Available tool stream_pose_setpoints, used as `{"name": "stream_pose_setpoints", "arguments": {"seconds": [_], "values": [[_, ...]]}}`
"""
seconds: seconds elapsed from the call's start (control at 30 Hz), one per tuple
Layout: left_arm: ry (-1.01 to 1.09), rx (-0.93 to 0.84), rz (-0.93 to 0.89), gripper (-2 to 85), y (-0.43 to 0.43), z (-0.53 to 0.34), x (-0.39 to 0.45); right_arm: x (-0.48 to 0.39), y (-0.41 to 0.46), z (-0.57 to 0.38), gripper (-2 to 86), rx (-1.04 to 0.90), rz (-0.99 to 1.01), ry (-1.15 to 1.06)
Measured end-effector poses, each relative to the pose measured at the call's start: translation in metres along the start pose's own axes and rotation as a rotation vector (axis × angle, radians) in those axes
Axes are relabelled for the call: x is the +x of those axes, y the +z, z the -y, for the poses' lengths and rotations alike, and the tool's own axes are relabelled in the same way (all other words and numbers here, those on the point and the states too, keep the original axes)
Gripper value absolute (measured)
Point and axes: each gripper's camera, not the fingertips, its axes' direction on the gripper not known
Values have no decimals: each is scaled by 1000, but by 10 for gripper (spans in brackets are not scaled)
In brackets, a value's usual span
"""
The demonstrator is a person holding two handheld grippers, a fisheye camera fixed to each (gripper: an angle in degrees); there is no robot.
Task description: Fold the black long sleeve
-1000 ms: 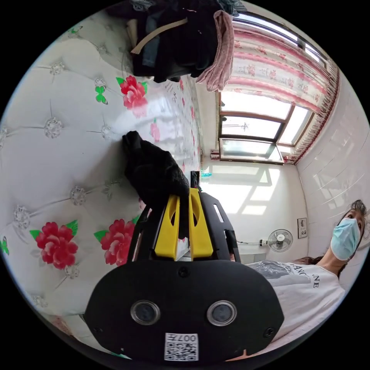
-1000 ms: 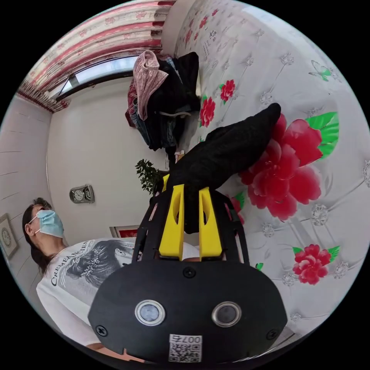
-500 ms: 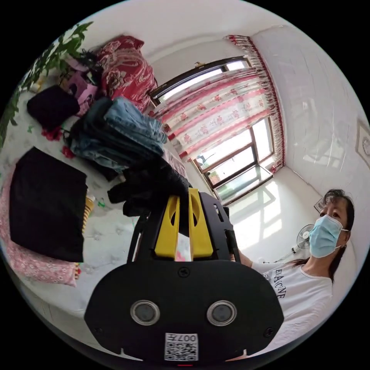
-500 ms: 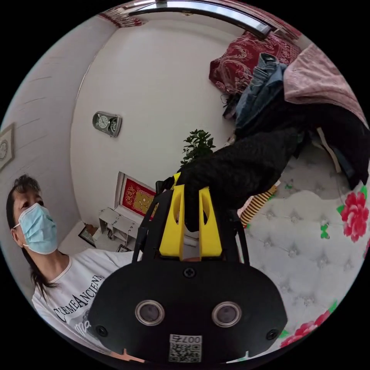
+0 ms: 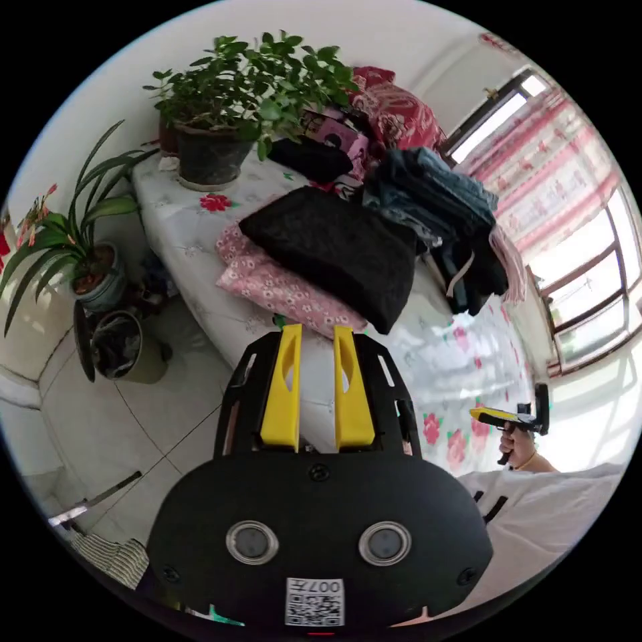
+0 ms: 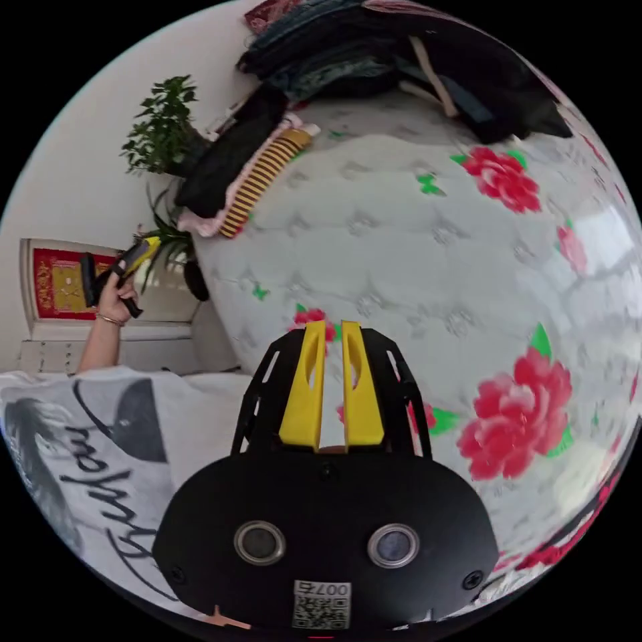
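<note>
Jaws: your left gripper stands slightly apart, your right gripper nearly closed; both hold nothing.
Garment: the folded black fuzzy long sleeve rests on a pink floral folded cloth at the bed's edge.
Direction: it lies straight ahead of your left jaws, the nearer ones.

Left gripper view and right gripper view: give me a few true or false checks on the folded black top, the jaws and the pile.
1. The folded black top lies on a pink flowered cloth. True.
2. The left gripper clamps black fabric. False: nothing sits between its jaws.
3. A potted plant stands on the bed's far corner. True.
4. The right gripper holds a sleeve. False: its jaws are bare.
5. The heap of jeans lies on the floor. False: it is on the bed.
</note>
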Motion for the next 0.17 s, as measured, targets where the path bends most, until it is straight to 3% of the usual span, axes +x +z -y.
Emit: {"name": "stream_pose_setpoints", "arguments": {"seconds": [0.17], "values": [[581,-313,-47,51,125,-62,207,78,5,-169,8,-158,-321,223]]}}
